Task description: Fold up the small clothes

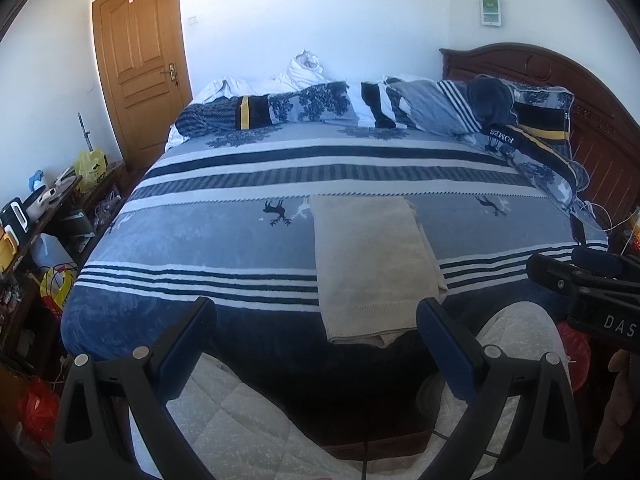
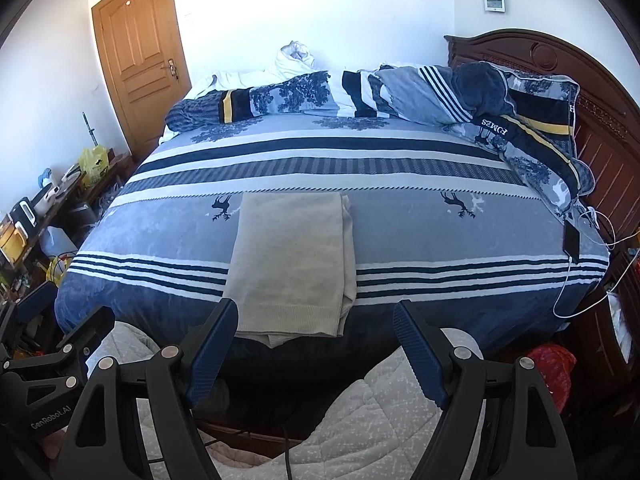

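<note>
A beige knit garment [image 1: 370, 264] [image 2: 294, 258] lies folded into a long rectangle on the bed, its ribbed hem hanging a little over the near edge. My left gripper [image 1: 316, 312] hovers open in front of the bed edge, just short of the hem, with nothing between its fingers. My right gripper [image 2: 316, 316] is likewise open and empty, its left finger [image 2: 218, 344] close to the hem's near corner. In the left wrist view the right gripper's body [image 1: 592, 292] shows at the right edge. The left gripper's body [image 2: 52, 364] appears at the lower left of the right wrist view.
The bed [image 1: 240, 240] carries a blue, white and navy striped cover with deer prints. Rumpled bedding and pillows [image 2: 400, 96] pile up at the far side by the wooden headboard [image 2: 560, 76]. A cluttered low shelf [image 1: 36, 216] stands left; a phone on a cable [image 2: 572, 242] lies right. A person's quilted trouser legs [image 2: 380, 412] are below.
</note>
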`<state>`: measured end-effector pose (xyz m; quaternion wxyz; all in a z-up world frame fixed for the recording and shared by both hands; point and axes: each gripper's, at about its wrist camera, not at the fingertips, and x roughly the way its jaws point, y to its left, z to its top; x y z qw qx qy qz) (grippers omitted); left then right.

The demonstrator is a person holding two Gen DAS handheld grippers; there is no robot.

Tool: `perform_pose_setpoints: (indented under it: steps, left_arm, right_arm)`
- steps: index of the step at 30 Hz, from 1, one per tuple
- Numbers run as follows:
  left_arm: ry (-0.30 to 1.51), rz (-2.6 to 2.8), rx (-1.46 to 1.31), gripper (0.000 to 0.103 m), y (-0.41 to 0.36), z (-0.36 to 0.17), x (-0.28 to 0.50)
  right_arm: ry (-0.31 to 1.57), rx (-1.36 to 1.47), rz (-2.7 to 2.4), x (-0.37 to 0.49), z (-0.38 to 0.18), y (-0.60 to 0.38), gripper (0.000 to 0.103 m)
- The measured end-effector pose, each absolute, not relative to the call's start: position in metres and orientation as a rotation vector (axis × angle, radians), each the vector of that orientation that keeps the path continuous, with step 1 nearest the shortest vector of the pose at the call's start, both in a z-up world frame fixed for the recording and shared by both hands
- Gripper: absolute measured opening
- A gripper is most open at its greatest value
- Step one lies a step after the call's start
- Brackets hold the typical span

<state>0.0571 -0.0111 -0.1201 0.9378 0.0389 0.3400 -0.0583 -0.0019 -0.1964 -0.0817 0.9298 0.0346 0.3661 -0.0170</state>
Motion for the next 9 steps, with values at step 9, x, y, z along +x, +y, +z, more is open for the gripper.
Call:
perform_pose_setpoints:
  steps: [9]
  left_arm:
    - [0.761, -0.124, 0.109, 0.1, -0.015, -0.15, 0.099]
  right_arm:
    - [0.826, 0.096, -0.018, 0.032, -0.11, -0.202, 0.084]
